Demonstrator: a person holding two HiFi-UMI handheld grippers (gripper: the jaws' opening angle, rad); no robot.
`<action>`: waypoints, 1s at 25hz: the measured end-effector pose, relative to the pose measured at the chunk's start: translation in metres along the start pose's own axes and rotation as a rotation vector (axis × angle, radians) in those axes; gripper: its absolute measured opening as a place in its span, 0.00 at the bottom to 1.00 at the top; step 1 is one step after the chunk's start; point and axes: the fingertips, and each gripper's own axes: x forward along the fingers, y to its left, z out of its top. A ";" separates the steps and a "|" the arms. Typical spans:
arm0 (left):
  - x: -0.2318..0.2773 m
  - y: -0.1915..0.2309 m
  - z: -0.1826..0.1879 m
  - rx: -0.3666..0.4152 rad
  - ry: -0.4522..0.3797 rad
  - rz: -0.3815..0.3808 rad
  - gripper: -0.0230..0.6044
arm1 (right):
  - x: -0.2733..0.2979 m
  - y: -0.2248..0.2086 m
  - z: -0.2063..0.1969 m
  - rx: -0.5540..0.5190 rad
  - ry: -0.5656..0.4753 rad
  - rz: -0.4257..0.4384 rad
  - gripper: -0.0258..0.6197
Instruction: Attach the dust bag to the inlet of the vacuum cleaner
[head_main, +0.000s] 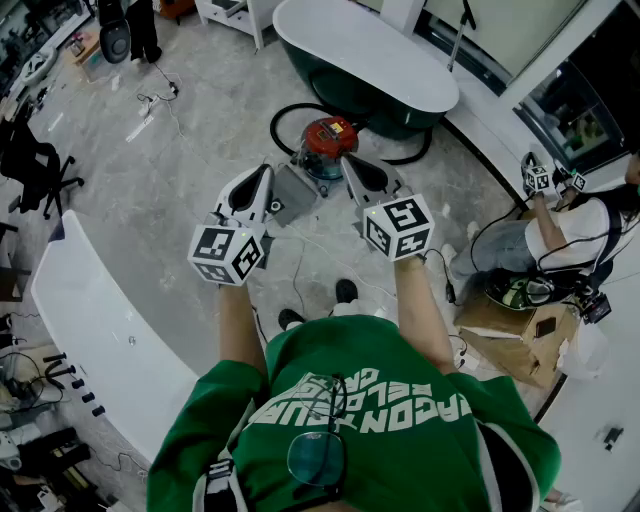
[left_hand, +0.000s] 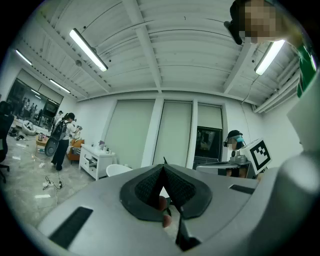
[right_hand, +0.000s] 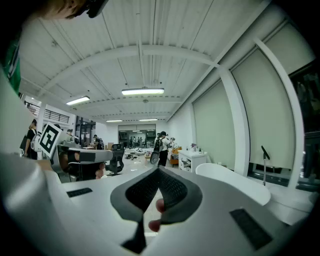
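Grey stone-patterned floor (head_main: 200, 130) lies beneath us, and nearest to us we hold the left gripper (head_main: 266, 172) (left_hand: 163, 167) and the right gripper (head_main: 347, 160) (right_hand: 159, 172) side by side, each with its jaws fully closed tip to tip and nothing between them. Just beyond their tips the vacuum cleaner (head_main: 328, 138), red on top, stands on the floor with a black hose (head_main: 276, 125) looped round it; a grey flat piece (head_main: 293, 190) lies at its near side, and we cannot tell whether this is the dust bag. Behind the vacuum cleaner stands a dark bathtub (head_main: 360, 45) with a white rim.
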 end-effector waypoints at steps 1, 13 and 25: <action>-0.002 0.003 0.001 -0.001 0.000 -0.002 0.03 | 0.003 0.003 0.000 -0.001 0.001 -0.001 0.04; -0.039 0.047 -0.005 -0.003 0.020 -0.049 0.03 | 0.028 0.047 -0.012 0.003 0.034 -0.049 0.04; -0.047 0.109 -0.026 0.004 0.082 -0.084 0.03 | 0.059 0.053 -0.035 0.062 0.064 -0.121 0.04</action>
